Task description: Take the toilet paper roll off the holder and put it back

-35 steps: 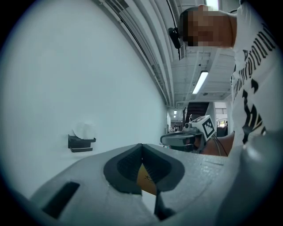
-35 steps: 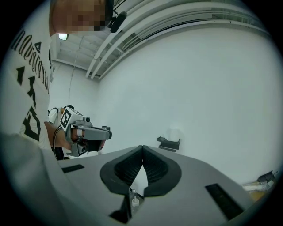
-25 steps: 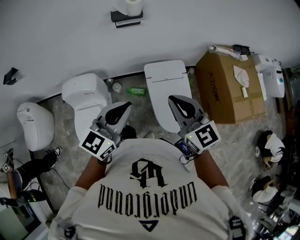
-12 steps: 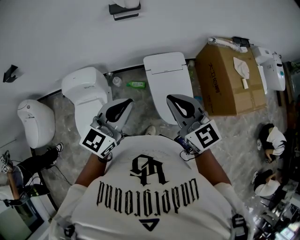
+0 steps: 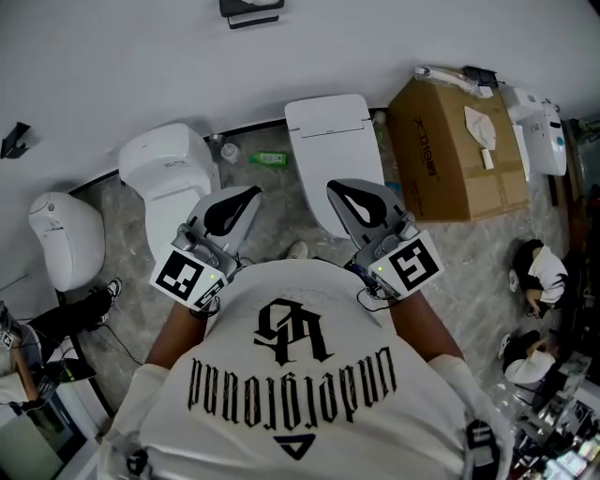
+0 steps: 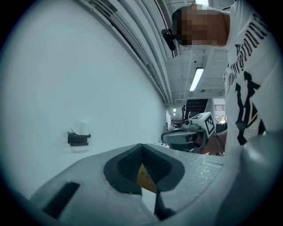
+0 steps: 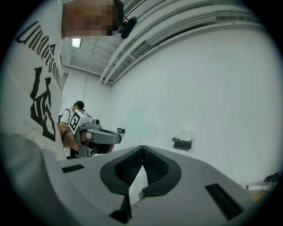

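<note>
**Head view**
- L gripper (image 5: 247,196): jaws pressed together, nothing in them. Held out in front of chest, tip toward wall.
- R gripper (image 5: 337,189): same, jaws together & empty. Beside L gripper, w/ a gap between the two.
- Holder (image 5: 251,9): black, fixed on white wall (image 5: 141,66). Sits at top edge of pic, partly cut off, well apart from both grippers.
- Floor (image 5: 272,211): grey, marbled.
- Left toilet (image 5: 169,169): white, against wall. L gripper shows over its near end.
- Lidded toilet (image 5: 328,141): white, lid down. R gripper shows over its near end.
- Green bottle (image 5: 270,157): lies on floor by wall, between the two toilets.
- Cardboard box (image 5: 450,150): just right of lidded toilet, against wall.
- T-shirt (image 5: 291,375): white w/ black print, fills bottom of pic.

**Left gripper view**
- Jaws: tips meet, nothing pinched. A bit of yellow-brown box shows thru the gap behind tips.
- Roll (image 6: 81,127): white, faint against wall. Sits on top of holder, far ahead & left of jaw line.
- R gripper: alongside at right, marker cube (image 6: 208,125) on it.

**Right gripper view**
- Jaws: tips meet, empty.
- Roll: on holder, ahead & right of jaw line, well apart from jaws.
- L gripper: alongside at left.
- Second person (image 7: 67,117): stands in background behind L gripper.
</note>
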Action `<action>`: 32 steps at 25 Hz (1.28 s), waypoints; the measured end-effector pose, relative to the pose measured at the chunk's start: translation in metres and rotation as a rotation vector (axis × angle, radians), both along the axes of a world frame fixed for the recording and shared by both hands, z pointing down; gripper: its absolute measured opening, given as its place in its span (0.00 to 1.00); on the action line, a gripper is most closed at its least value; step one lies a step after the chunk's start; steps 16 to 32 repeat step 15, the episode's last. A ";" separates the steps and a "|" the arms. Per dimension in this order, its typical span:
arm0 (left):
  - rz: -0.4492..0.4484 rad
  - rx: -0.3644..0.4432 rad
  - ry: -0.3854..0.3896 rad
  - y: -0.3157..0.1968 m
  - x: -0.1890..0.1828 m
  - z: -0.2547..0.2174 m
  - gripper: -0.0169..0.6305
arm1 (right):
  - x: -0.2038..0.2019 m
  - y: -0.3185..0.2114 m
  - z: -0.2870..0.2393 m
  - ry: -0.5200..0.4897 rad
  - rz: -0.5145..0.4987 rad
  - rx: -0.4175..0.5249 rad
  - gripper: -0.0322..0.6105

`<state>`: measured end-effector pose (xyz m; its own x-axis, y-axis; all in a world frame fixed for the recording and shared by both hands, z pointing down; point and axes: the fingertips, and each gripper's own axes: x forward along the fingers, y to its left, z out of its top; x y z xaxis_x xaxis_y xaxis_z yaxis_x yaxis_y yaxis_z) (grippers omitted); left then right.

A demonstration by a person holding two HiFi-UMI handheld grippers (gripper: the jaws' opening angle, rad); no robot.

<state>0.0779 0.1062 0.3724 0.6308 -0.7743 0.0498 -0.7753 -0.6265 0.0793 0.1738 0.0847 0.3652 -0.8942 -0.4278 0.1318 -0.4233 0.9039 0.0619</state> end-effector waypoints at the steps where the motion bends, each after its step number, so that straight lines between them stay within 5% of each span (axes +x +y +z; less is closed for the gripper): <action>1: -0.004 0.002 0.002 0.001 -0.001 0.000 0.05 | 0.000 0.001 -0.002 0.000 -0.004 0.005 0.07; 32: 0.025 0.012 0.011 -0.001 0.022 -0.001 0.05 | 0.015 0.000 0.002 0.010 -0.009 -0.007 0.07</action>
